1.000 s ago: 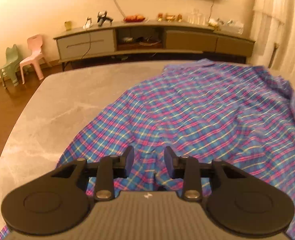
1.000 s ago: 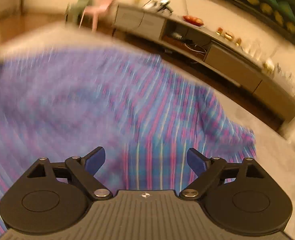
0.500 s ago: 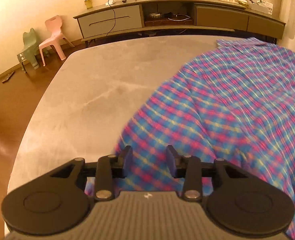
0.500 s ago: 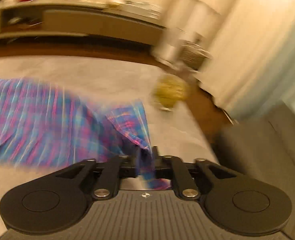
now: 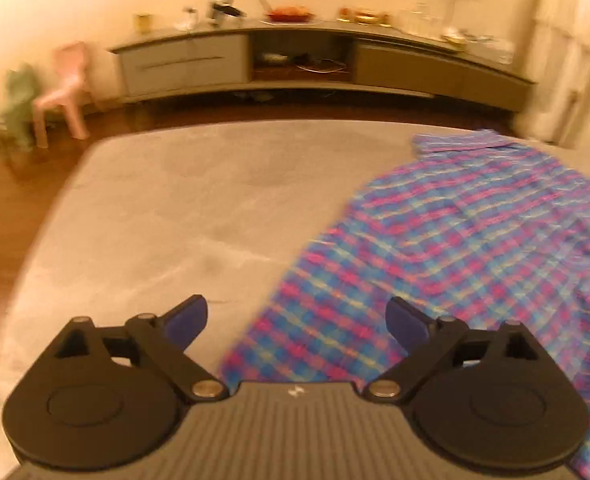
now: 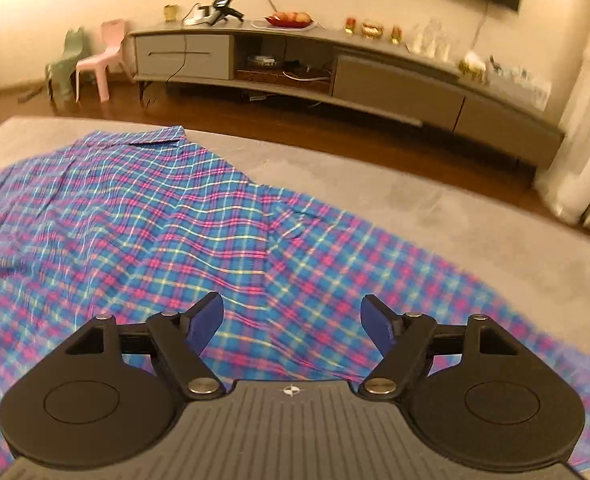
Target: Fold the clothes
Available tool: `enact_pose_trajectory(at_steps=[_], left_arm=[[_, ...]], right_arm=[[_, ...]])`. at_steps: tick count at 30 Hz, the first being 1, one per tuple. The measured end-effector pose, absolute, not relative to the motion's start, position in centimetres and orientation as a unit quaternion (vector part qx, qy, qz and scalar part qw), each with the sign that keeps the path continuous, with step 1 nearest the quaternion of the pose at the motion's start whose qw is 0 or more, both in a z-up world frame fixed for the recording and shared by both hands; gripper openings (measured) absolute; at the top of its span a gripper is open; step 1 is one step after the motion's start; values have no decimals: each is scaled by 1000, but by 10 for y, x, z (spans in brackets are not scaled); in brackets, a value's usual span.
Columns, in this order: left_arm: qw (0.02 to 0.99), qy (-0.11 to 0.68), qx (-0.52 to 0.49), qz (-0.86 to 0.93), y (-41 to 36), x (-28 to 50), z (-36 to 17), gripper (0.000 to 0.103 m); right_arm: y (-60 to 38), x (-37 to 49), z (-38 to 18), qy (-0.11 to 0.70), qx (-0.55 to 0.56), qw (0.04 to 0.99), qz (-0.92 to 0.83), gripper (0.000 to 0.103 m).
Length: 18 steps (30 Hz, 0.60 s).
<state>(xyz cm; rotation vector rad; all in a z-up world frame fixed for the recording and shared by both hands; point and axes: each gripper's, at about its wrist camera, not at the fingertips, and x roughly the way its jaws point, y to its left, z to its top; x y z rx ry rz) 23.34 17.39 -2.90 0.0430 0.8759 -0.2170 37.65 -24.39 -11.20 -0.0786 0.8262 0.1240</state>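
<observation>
left gripper (image 5: 297,320): jaws opening, nothing pinched, over shirt edge | right gripper (image 6: 291,324): jaws opening, gripping nothing | plaid shirt (image 6: 143,216): spread on grey table (image 5: 167,200), frame centre-left

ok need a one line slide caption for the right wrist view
Right gripper, jaws opening and empty, above a plaid shirt spread on the grey table.

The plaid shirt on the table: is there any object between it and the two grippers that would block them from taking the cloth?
Nothing visible does. The plaid shirt lies spread on the grey table, directly under the right gripper and the left gripper; both are opening, with no cloth pinched.
</observation>
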Motion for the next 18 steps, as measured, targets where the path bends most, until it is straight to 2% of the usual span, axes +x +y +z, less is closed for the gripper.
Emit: enact_pose_trajectory(at_steps=[1, 2, 3, 4, 9, 12, 16, 18], left_arm=[[895, 429, 25, -118, 167, 235, -33, 90], [891, 434, 28, -131, 159, 237, -36, 52], [886, 440, 32, -144, 152, 239, -40, 23], [882, 444, 42, -151, 145, 241, -42, 1], [887, 435, 130, -79, 127, 281, -34, 0], [887, 432, 163, -31, 121, 315, -28, 0], [881, 427, 200, 45, 115, 333, -22, 17], [890, 405, 199, 58, 116, 309, -12, 16]], right_arm=[[-248, 377, -111, 404, -33, 913, 55, 78], [-255, 377, -107, 406, -29, 912, 50, 78], [-258, 380, -107, 408, -27, 911, 45, 78], [-259, 385, -110, 410, -27, 911, 40, 78], [-295, 347, -72, 416, -45, 908, 15, 76], [-304, 354, -75, 421, -48, 905, -22, 73], [-311, 374, -86, 404, -48, 909, -86, 73], [-308, 376, -85, 408, -56, 905, -109, 69]])
